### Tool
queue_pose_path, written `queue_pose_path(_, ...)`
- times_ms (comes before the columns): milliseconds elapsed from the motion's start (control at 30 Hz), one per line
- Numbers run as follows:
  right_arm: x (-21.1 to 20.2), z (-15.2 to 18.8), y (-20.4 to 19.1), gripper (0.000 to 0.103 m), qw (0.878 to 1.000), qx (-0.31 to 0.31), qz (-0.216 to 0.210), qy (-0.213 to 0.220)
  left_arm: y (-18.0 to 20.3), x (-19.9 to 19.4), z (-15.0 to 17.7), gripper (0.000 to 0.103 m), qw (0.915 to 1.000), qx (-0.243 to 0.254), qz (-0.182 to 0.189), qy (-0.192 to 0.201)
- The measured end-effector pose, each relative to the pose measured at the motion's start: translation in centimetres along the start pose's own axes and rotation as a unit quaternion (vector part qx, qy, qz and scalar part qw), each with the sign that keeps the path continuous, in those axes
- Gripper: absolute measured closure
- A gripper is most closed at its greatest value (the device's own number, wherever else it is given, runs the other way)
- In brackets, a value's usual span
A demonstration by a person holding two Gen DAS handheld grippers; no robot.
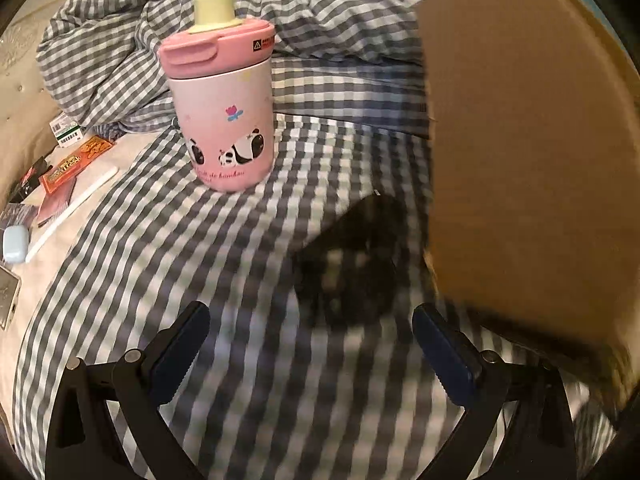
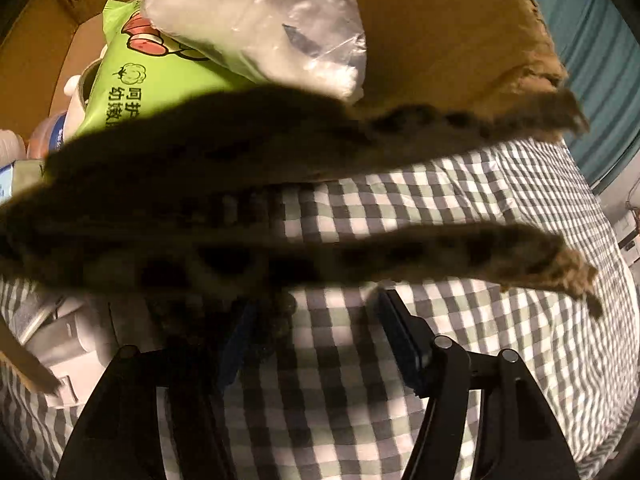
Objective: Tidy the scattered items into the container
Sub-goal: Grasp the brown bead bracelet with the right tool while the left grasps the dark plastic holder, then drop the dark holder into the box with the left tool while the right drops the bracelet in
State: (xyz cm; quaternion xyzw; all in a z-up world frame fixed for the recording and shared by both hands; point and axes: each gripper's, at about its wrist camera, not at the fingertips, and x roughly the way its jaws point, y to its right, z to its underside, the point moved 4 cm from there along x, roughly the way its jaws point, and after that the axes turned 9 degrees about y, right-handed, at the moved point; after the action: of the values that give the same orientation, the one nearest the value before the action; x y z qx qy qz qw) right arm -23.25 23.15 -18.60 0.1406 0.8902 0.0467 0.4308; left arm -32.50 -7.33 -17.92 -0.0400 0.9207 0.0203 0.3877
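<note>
A pink panda-print bottle (image 1: 226, 108) with a pale yellow cap stands upright on the checked bedcover, ahead of my left gripper (image 1: 310, 354), which is open and empty. The cardboard box (image 1: 528, 152) rises at the right; its open inside shows in the right wrist view (image 2: 440, 32). My right gripper (image 2: 316, 340) is open. A blurred brown furry thing with spotted limbs (image 2: 248, 168) stretches right across the view in front of it, at the box's opening. It drapes over the left finger (image 2: 236, 352); whether it is held is unclear.
The box holds a green wipes pack (image 2: 160, 80), a clear plastic bag (image 2: 260, 20) and bottles at the left. Beside the bottle lie orange packets (image 1: 76, 164), a white stick (image 1: 72, 210), a pale blue case (image 1: 16, 244) and a rumpled checked duvet (image 1: 200, 20).
</note>
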Motion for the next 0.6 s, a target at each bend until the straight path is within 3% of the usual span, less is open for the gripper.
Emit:
queue_pose_path(133,-1.0,0.7,1.2,0.041,0.999,-0.023,0.039,-0.004,1.2,1.9,0.1,0.000,0.9982,0.047,-0.036,-0.008)
queue_pose_path(233,-1.5,1.3,3.2,0.046,1.000,-0.003,0.024,-0.015,1.3,2.8,0.2,0.000,0.9986,0.044,-0.027,0.000)
queue_pose_path(267,-1.7,1.5,3.9,0.053,1.000,0.007,0.008,-0.021,1.3,2.9,0.2,0.001,0.9989,0.042,-0.019,0.000)
queue_pose_path(300,-1.9,1.7,4.4,0.063,1.000,0.012,-0.003,-0.023,1.3,2.9,0.2,0.005,0.9991,0.041,-0.010,0.000)
queue_pose_path(333,-2.1,1.8,4.8,0.067,1.000,0.012,-0.007,-0.027,1.4,2.8,0.3,0.024,0.9992,0.040,0.011,0.000)
queue_pose_path(367,-2.3,1.9,5.1,0.079,0.999,0.012,-0.015,-0.031,1.6,2.7,0.3,0.039,0.9989,0.039,0.027,-0.001)
queue_pose_path(433,-2.8,2.1,5.8,0.091,0.999,0.018,-0.033,-0.039,2.0,2.2,0.3,0.039,0.9984,0.053,0.022,0.003)
queue_pose_path(600,-4.4,2.6,7.6,0.092,0.997,0.037,-0.063,-0.037,2.1,-0.8,0.8,0.039,0.9977,0.057,0.034,0.015)
